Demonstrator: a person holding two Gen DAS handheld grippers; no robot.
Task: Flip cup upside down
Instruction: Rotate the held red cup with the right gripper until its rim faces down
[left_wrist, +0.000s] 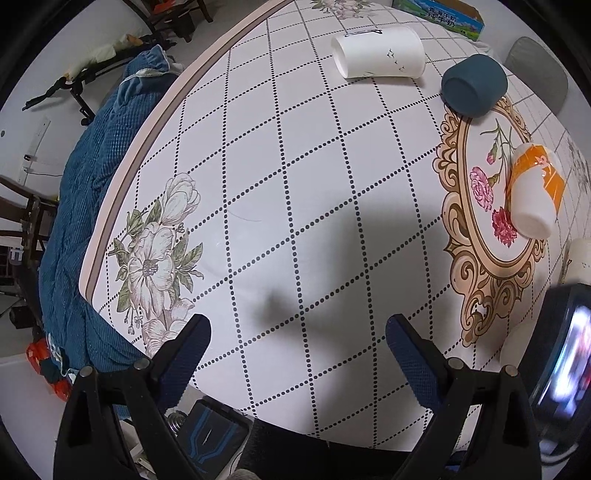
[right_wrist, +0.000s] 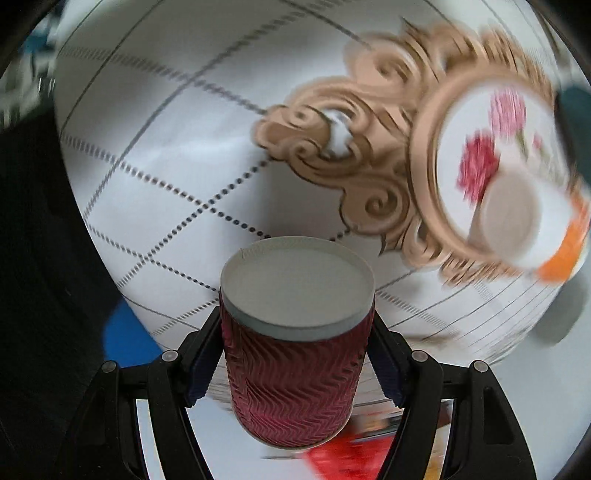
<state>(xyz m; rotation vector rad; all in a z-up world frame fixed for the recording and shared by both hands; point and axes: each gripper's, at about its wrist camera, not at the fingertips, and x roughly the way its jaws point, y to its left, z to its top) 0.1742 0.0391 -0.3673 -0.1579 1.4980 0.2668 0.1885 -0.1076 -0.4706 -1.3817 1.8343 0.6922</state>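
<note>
Right wrist view: right gripper (right_wrist: 297, 339) clenched around red ribbed cup (right_wrist: 293, 373), base facing camera, seemingly mid-flip above desk (right_wrist: 155, 155); left gripper (left_wrist: 297, 354) released, idle.

Cup (right_wrist: 295, 354) between right hand-held gripper (right_wrist: 295, 365) fingers, above table (right_wrist: 184, 147), second cup (right_wrist: 517, 225) beyond

Left tool (left_wrist: 297, 341): two black plastic arms with triangular cut-outs, round silver rivet heads at the pivots, each tipped with a dark navy ribbed pad (left_wrist: 188, 354). Right tool (right_wrist: 295, 354): same build, black arms with open cut-outs, silver rivets, navy ridged pads (right_wrist: 201, 373) on the inner faces. In the left view the right tool's body (left_wrist: 565, 369) appears as a blurred black housing with a glossy screen-like face.
</note>
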